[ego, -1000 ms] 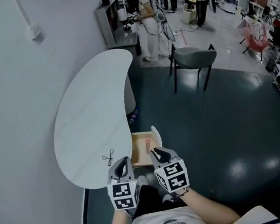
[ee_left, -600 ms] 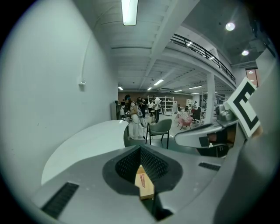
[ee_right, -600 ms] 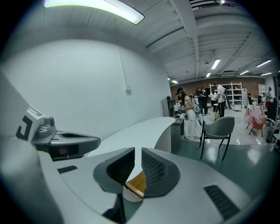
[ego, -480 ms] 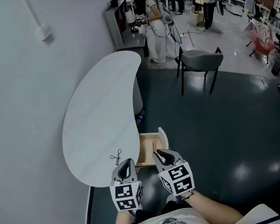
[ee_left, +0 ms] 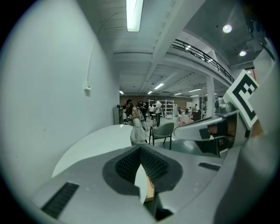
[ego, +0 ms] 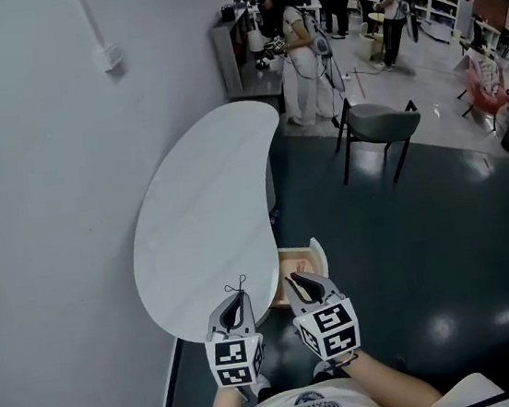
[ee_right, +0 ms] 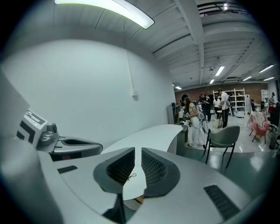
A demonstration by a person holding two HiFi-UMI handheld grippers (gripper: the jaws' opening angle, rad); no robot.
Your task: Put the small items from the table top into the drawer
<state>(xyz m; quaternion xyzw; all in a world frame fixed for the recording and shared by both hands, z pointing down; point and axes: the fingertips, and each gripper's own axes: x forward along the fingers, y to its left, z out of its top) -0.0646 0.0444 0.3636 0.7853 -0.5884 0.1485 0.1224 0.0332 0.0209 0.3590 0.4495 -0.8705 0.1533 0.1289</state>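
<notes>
One small piece is all that shows on the table top for you to clear, so I judge the job close to its end but not finished. Your left gripper (ego: 234, 301) has its jaws closed together on nothing. Your right gripper (ego: 297, 283) keeps only a narrow slit between its jaws, and no pad touches anything. The leftover piece, a thin black wire item (ego: 239, 289), lies on the white table (ego: 204, 205) just ahead of your left gripper's tips and a little to the left of your right gripper. In the right gripper view it shows through the slit, out past the jaws rather than between them. Just beyond your right gripper's tips, and lower than the table top, the drawer (ego: 317, 255) stands open. Some thin reddish pieces (ego: 298, 265) lie inside it, which I take as items already put away, though they are too small to name. Past the wire item I see nothing else small on the table. What remains, by my reading, is to widen one pair of jaws, take the wire item, carry it rightward to the drawer and let go. Farther off stand a grey chair (ego: 376, 123) and several people (ego: 304, 52), well clear of your work.
</notes>
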